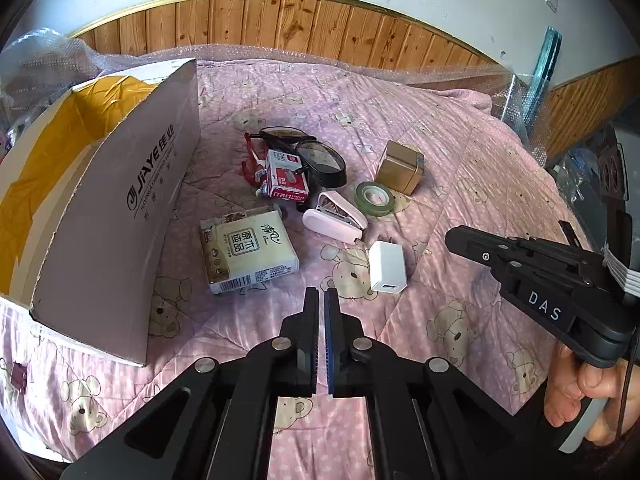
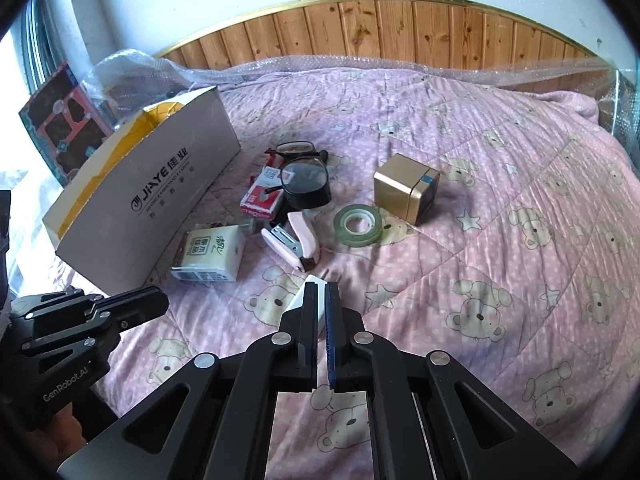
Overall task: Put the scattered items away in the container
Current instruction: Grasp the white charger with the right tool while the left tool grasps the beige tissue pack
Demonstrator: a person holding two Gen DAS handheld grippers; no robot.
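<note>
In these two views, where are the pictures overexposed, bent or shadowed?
Left wrist view: fisheye bends the wooden wall panel into an arc; corners go dark. Right wrist view: the window area at far left is blown out; the gold box casts a soft shadow to its right.

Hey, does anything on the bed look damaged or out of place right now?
Nothing looks damaged. The pink stapler lies on its side with its jaws sprung open, and the glasses are heaped on the red staple box. The cardboard box holds none of the items in view.
</note>
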